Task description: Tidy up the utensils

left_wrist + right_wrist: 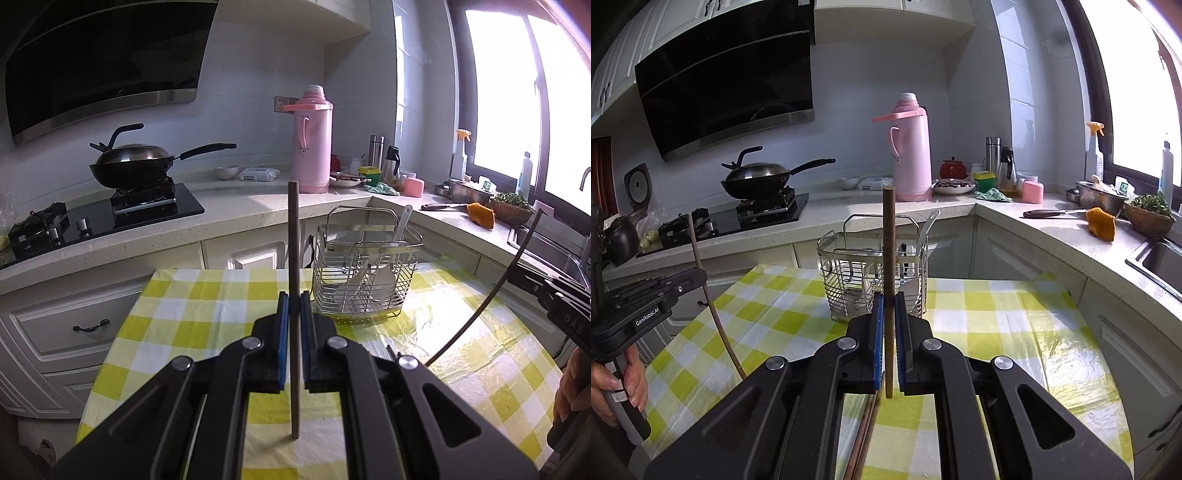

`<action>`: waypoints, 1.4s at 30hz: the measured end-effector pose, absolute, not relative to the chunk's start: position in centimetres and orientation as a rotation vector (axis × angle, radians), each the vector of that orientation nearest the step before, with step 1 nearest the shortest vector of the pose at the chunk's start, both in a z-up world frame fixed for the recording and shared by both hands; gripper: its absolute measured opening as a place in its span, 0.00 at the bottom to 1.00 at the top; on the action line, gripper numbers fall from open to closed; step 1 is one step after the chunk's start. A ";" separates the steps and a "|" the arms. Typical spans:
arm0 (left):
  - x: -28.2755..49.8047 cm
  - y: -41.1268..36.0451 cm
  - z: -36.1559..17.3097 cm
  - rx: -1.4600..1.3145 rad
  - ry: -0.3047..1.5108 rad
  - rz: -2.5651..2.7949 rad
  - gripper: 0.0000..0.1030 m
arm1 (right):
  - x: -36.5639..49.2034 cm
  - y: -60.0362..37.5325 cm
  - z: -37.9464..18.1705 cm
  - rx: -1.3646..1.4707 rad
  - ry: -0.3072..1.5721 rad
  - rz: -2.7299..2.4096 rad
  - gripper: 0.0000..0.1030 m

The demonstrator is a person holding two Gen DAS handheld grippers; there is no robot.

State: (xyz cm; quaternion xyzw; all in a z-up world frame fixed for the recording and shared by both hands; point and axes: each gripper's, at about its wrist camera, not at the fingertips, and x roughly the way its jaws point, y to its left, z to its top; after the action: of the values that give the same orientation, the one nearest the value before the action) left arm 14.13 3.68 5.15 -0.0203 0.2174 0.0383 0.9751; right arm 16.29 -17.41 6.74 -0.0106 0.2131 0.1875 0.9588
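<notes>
My left gripper point(294, 301) is shut on a brown chopstick point(294, 258) and holds it upright above the checked tablecloth. My right gripper point(888, 301) is shut on another brown chopstick point(888, 240), also upright. A wire utensil basket point(365, 273) holding white spoons stands at the far side of the table, just beyond both grippers; it also shows in the right wrist view point(871, 273). More chopsticks point(864, 435) lie on the cloth under the right gripper. The left gripper shows at the left of the right wrist view point(683, 280).
The table has a yellow and white checked cloth point(184, 332). Behind it runs a counter with a wok on a stove point(136, 162), a pink thermos point(312, 144), bottles, a knife point(1049, 213), an orange cloth point(1102, 223) and a sink point(1160, 262) by the window.
</notes>
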 end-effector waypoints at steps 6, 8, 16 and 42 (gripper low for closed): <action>14.3 4.3 5.1 -0.052 0.427 0.086 0.06 | 16.0 -17.3 6.7 -0.028 0.427 0.381 0.06; 14.4 4.3 5.2 -0.046 0.421 0.088 0.06 | 16.1 -17.3 6.6 -0.027 0.429 0.382 0.06; 15.8 4.1 7.3 -0.023 0.391 0.068 0.06 | 17.0 -17.5 7.7 -0.034 0.412 0.377 0.06; 31.2 0.7 22.1 0.016 0.303 -0.048 0.06 | 31.1 -14.0 21.2 -0.074 0.323 0.434 0.06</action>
State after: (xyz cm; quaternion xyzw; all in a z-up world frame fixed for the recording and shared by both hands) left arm 31.19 0.69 22.14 0.0080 0.1511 -0.0237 0.9882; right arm 31.13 -14.01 21.23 -0.0365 0.1594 0.2144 0.9630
